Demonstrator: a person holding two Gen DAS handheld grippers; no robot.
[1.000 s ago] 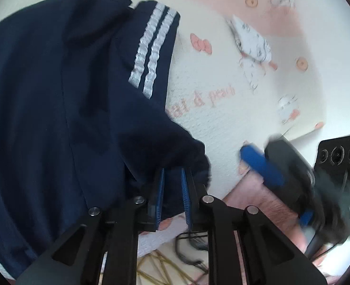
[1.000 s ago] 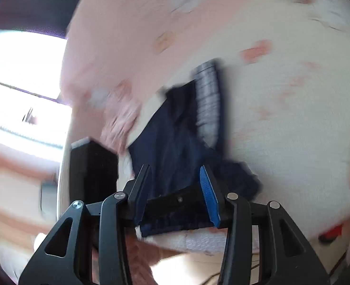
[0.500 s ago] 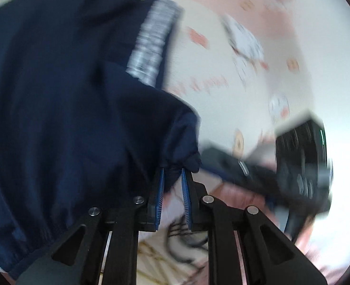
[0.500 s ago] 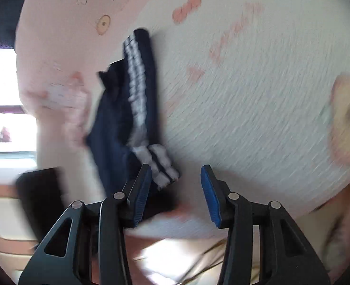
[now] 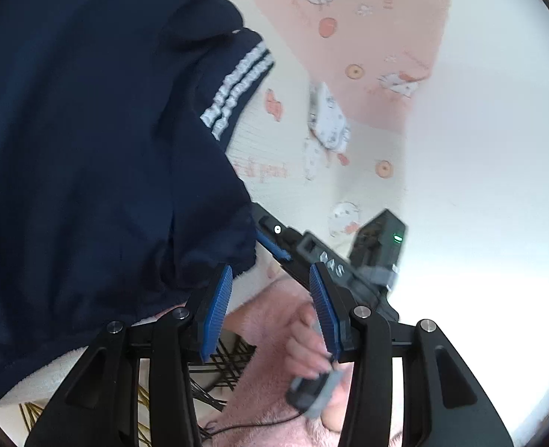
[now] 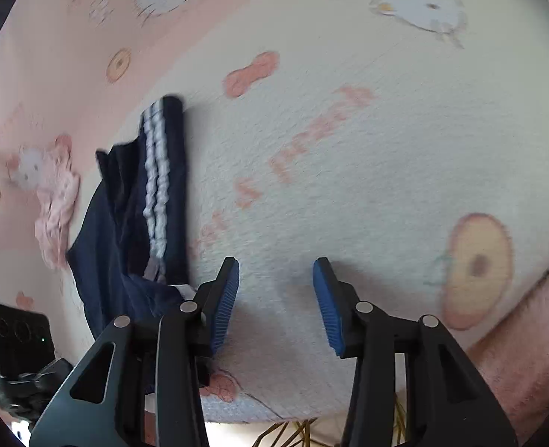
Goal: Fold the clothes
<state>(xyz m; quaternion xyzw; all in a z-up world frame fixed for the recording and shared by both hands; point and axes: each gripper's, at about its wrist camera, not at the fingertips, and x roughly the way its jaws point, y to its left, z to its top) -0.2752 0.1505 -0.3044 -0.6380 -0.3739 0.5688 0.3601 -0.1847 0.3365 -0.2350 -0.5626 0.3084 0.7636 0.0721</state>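
A navy garment point(image 5: 88, 149) with two white side stripes point(image 5: 237, 89) lies on a blanket and fills the left of the left wrist view. My left gripper point(image 5: 270, 273) has its jaws opening with nothing between the pads; the garment's gathered hem point(image 5: 237, 257) lies just ahead of the left pad. In the right wrist view the same garment point(image 6: 125, 231) lies bunched at the left, stripes point(image 6: 157, 186) upward. My right gripper point(image 6: 277, 264) stands open and points down at bare blanket, to the right of the cloth.
The blanket point(image 6: 348, 130) is white and pink with cartoon cats and bows. A hand point(image 5: 304, 331) in a pink fuzzy sleeve point(image 5: 267, 391) holds the right gripper's black body point(image 5: 378, 238). A dark wire rack point(image 5: 222, 365) shows below the blanket's edge.
My left gripper has let go of the navy hem and spread its jaws. The right gripper has tipped downward over the blanket, and the garment now lies to its left.
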